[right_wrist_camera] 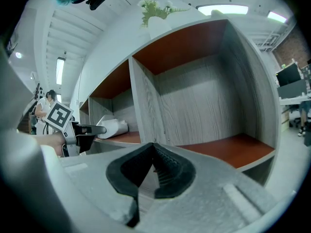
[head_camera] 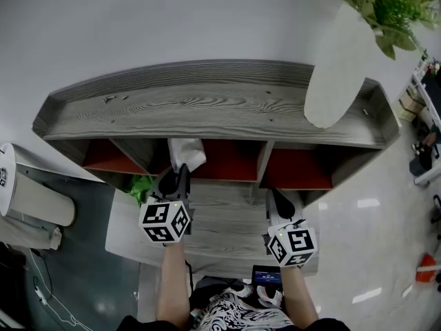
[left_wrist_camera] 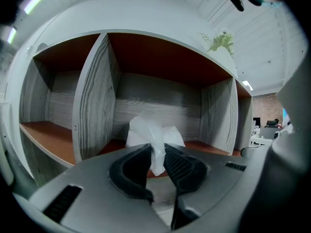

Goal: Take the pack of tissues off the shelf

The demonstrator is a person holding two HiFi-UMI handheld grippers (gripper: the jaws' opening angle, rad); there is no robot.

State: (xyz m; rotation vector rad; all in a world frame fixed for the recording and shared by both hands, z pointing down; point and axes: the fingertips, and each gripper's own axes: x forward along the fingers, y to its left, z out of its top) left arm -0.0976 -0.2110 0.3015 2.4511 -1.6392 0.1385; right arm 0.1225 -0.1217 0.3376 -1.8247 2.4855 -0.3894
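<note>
One tissue pack (left_wrist_camera: pixel 154 132), in the middle bay of the shelf (head_camera: pixel 207 109), lay straight ahead of your left claw (left_wrist_camera: pixel 156 154), which had pinched its near end. Its long axis seemingly ran back into the bay, favouring a straight pull toward you. Your right claw (right_wrist_camera: pixel 153 154), jaws together and empty, faced the right bay, farther off.

The pack of tissues (head_camera: pixel 186 154) sits mostly hidden under the top of the shelf (head_camera: pixel 207 109) (only its front end shows); the plant (head_camera: pixel 386 5) is cut off at the edge.
</note>
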